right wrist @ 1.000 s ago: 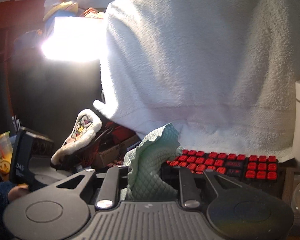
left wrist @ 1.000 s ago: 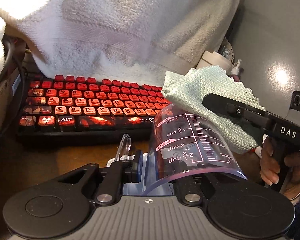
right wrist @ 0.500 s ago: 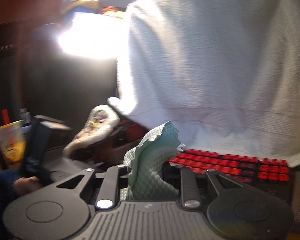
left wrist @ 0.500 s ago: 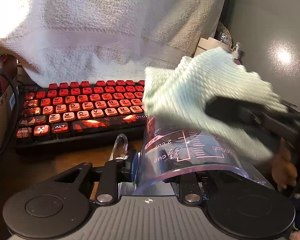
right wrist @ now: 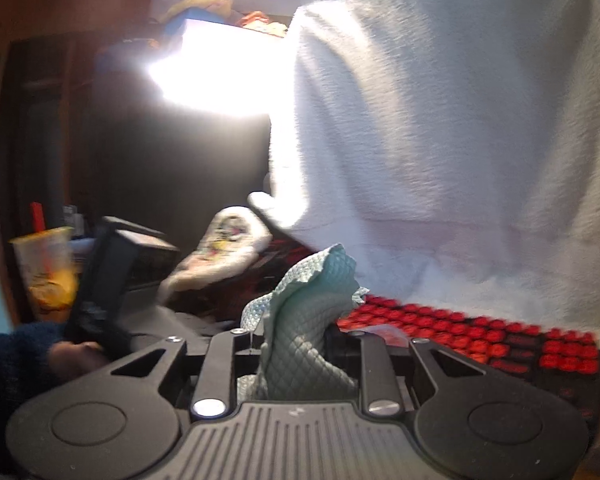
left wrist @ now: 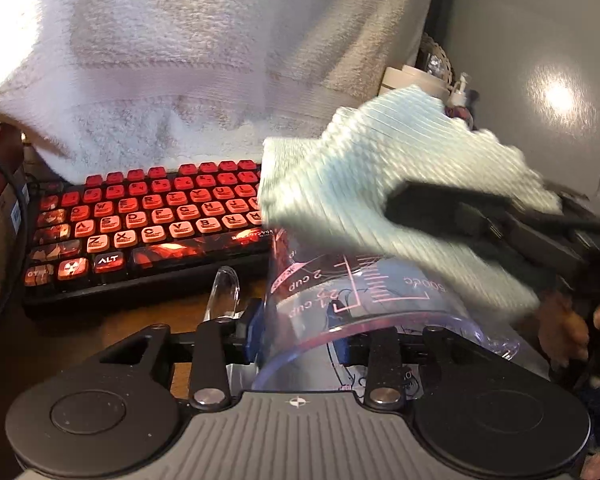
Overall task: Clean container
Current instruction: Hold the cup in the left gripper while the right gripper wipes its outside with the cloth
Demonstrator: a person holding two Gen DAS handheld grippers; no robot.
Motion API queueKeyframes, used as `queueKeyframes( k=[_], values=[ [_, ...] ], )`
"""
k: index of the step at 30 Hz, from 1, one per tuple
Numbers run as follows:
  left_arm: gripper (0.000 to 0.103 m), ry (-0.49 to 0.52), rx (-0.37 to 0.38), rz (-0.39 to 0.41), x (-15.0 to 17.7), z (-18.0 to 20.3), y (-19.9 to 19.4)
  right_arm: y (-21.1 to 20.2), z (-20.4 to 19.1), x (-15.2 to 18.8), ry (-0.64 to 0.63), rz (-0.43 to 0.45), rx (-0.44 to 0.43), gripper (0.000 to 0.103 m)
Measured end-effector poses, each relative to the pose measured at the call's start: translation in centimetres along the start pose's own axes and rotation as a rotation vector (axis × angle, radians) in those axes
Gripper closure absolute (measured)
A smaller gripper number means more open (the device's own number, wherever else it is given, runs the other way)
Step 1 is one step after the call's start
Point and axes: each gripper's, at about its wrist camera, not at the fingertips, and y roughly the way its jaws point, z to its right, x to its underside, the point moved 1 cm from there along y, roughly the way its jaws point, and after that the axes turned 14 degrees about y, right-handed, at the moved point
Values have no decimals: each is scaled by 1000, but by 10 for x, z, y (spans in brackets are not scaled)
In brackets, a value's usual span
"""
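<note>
My left gripper [left wrist: 298,330] is shut on the wall of a clear plastic measuring cup [left wrist: 364,296] with pink markings, held tipped with its mouth facing away. My right gripper [right wrist: 296,344] is shut on a pale green waffle cloth [right wrist: 308,320]. In the left wrist view the cloth [left wrist: 380,184] sits against the top of the cup, with the right gripper [left wrist: 480,220] coming in from the right. The cup does not show in the right wrist view.
A red keyboard [left wrist: 140,220] lies on the wooden desk ahead. A large white towel [left wrist: 200,60] hangs behind it. A white bottle [left wrist: 412,80] stands at the right by a grey wall. A yellow drink cup [right wrist: 48,272] stands far left.
The cloth has moved left and up over the top of the cup. The left gripper has shifted so that the keyboard sits further left and lower in its view.
</note>
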Motion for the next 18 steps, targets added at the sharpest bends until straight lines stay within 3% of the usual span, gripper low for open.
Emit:
queueKeyframes(
  k=[9,12,18],
  values=[
    [66,8,0,-1,-2,1,1,-2,32,-7,149,33,135,80],
    [60,16,8,-2,-2,3,1,-4,32,-6,154,25,111,80],
    [59,26,14,-1,-2,5,1,-3,11,0,84,-11,-22,80]
  ],
)
